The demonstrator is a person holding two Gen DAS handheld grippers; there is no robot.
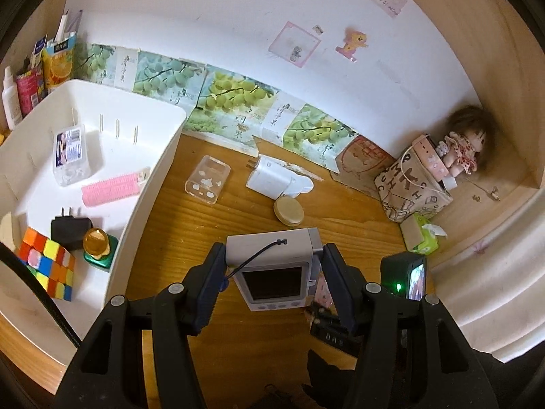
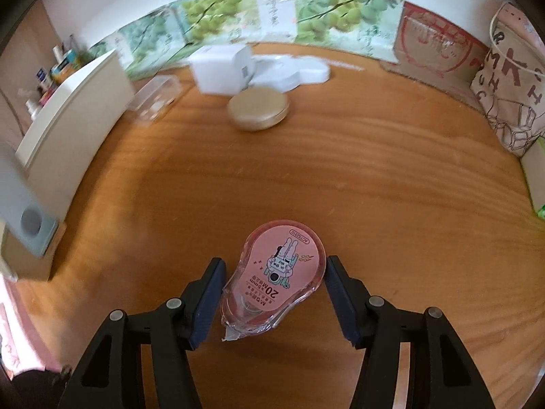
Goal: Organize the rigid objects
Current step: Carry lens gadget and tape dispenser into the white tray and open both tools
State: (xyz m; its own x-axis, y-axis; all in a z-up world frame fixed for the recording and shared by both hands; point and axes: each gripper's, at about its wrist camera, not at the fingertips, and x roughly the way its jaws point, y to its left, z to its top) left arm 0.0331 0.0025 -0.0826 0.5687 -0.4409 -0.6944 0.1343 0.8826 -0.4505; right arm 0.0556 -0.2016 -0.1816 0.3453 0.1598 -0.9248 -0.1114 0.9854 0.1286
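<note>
My left gripper [image 1: 272, 269] is shut on a small grey camera [image 1: 272, 266] with a dark screen and wrist cord, held above the wooden desk beside the white bin [image 1: 150, 184]. The bin holds a Rubik's cube [image 1: 46, 267], a black plug [image 1: 69, 231], a pink hair roller [image 1: 110, 189], a clear box [image 1: 69, 153] and a green-based amber piece [image 1: 98, 247]. My right gripper [image 2: 274, 279] is open around a pink correction tape [image 2: 276, 279] lying on the desk; its fingers [image 2: 209, 293] stand just beside it. The right gripper's camera body [image 1: 405, 276] shows in the left wrist view.
On the desk lie a clear phone case [image 1: 207, 179], a white charger [image 1: 270, 177], a round wooden lid [image 1: 289, 210], a printed paper bag [image 1: 412, 184] with a doll [image 1: 466, 146], and a tissue pack [image 1: 422, 238]. Bottles and cartons [image 1: 30, 78] stand behind the bin.
</note>
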